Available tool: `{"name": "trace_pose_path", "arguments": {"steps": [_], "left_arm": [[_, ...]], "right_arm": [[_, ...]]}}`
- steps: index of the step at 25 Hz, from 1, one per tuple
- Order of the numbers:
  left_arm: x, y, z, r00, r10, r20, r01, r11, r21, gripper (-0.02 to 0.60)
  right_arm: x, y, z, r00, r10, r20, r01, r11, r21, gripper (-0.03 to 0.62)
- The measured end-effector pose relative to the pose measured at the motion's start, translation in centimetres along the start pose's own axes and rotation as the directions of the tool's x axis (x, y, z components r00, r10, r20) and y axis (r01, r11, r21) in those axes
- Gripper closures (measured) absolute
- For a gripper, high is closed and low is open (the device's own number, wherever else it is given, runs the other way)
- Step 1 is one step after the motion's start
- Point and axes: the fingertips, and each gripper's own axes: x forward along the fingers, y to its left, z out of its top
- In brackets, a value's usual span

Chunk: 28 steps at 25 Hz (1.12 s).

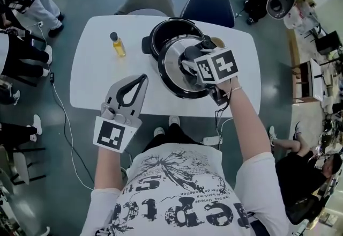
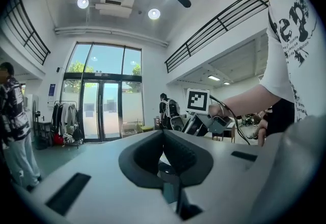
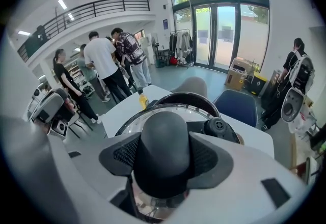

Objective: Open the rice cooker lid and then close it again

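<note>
Right tool [image 3: 163, 159] around lid knob [image 3: 164, 134]

pot [image 1: 160, 29] partly behind lid [image 1: 175, 71], bottle [image 1: 118, 45] label illegible

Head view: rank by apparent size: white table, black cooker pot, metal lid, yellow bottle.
1. White rounded table
2-3. Black round cooker pot and shiny round metal lid: alike; lid overlaps pot, so unranked
4. Small yellow bottle

Place: you stand in a tall open hall, like a lab.
Signs: mezzanine railing [image 3: 97, 5], glass doors [image 2: 102, 111], clothes rack [image 2: 63, 122].
</note>
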Motion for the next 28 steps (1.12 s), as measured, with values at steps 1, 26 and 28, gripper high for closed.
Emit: {"name": "trace_pose_path", "arguments": {"steps": [1, 26, 28], "left_arm": [[-0.2, -0.3, -0.2, 1.000, -0.009, -0.007, 0.009, 1.000, 0.000, 0.568], [-0.3, -18.2, 0.9, 0.988, 0.151, -0.031, -0.152, 0.988, -0.001, 0.568], [-0.1, -19.4, 1.4, 0.987, 0.159, -0.023, -0.158, 0.987, 0.008, 0.568]], "right_arm": [[-0.2, 0.0, -0.7, 1.000, -0.001, -0.008, 0.001, 1.000, 0.006, 0.301], [-10.3, -2.7, -18.4, 0.993, 0.110, -0.036, -0.112, 0.991, -0.068, 0.301], [-11.0, -3.2, -19.0, 0.993, 0.113, -0.033, -0.115, 0.990, -0.078, 0.303]]}}
